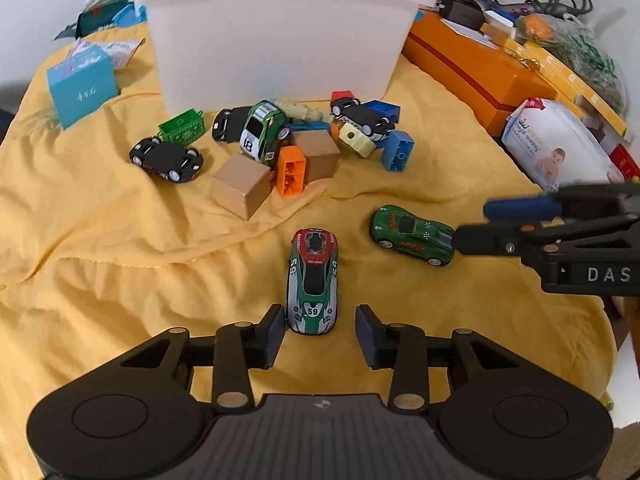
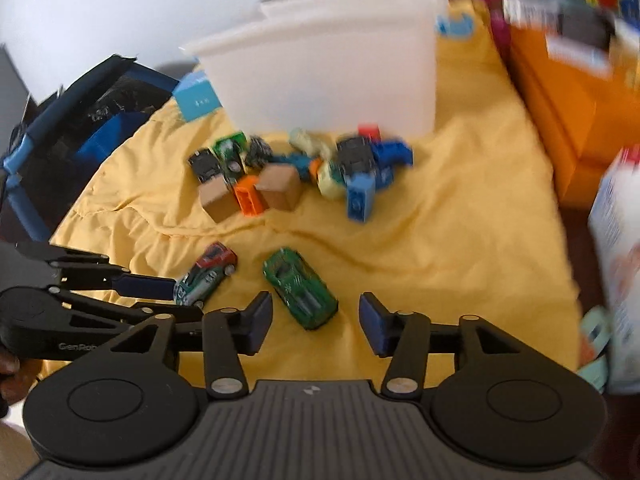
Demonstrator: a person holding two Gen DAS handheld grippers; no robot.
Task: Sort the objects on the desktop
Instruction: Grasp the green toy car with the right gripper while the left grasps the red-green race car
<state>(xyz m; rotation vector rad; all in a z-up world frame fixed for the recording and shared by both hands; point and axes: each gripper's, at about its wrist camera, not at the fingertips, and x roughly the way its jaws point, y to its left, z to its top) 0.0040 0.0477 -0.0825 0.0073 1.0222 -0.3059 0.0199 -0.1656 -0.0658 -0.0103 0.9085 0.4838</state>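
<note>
A green, white and red toy car marked 59 (image 1: 313, 280) lies on the yellow cloth (image 1: 120, 248). Its rear end sits between the fingers of my left gripper (image 1: 320, 332), which is open, with neither pad pressing on it. A dark green toy car (image 2: 300, 288) lies just right of it, its near end between the fingers of my right gripper (image 2: 316, 322), also open and clear of it. In the right wrist view the left gripper (image 2: 186, 300) straddles the 59 car (image 2: 206, 274). In the left wrist view the right gripper (image 1: 472, 224) reaches in beside the green car (image 1: 412, 234).
A pile of toy cars, plastic bricks and cardboard cubes (image 1: 240, 186) lies further back in front of a white plastic bin (image 1: 276, 36). An orange box (image 1: 476, 68) and a wipes packet (image 1: 560, 148) line the right side. A light blue box (image 1: 80, 88) stands at the left.
</note>
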